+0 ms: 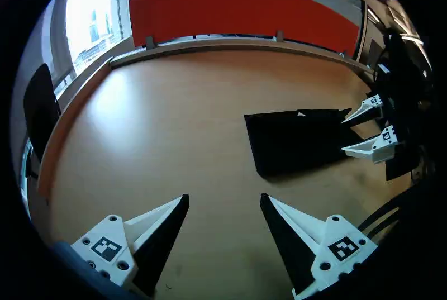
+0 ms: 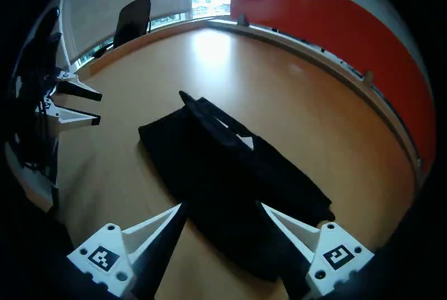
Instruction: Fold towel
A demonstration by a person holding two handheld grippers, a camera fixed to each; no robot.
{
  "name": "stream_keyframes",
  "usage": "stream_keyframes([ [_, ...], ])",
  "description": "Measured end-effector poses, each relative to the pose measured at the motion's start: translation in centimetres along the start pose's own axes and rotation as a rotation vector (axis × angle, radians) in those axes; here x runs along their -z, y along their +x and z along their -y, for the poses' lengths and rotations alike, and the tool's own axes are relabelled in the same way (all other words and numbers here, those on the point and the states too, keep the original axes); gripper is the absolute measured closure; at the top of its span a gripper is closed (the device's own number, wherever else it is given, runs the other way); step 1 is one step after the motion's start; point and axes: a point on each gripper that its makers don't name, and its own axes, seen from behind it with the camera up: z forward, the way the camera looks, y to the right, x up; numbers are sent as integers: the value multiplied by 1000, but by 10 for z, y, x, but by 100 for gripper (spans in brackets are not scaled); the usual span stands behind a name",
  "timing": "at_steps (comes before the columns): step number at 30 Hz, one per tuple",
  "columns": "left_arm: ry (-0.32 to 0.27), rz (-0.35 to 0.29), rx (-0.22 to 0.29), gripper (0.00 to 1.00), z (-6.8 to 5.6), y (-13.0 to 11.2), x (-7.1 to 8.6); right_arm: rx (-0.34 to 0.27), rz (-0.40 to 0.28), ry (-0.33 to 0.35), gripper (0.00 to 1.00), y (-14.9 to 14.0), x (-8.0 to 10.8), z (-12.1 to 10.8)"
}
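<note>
The black towel (image 1: 296, 141) is laid flat on the wooden table (image 1: 167, 121), partly folded. In the right gripper view a raised fold and a small white tag (image 2: 246, 142) can be seen along its length. The right gripper (image 2: 222, 205) is held at the towel's near end with its jaws apart, the cloth passing between them; contact cannot be told. In the left gripper view the left gripper (image 1: 224, 196) is seen beside the towel over bare wood, its jaws spread and nothing between them. A red panel (image 1: 240, 12) stands beyond the towel.
</note>
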Motion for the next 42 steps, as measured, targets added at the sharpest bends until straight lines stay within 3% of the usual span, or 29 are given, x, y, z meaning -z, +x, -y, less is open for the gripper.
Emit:
stream_keyframes([
  [13, 9, -84, 4, 6, 9, -6, 19, 26, 0, 31, 9, 16, -15, 17],
  [42, 61, -144, 53, 6, 33, -36, 47, 81, 11, 60, 9, 42, -41, 33],
])
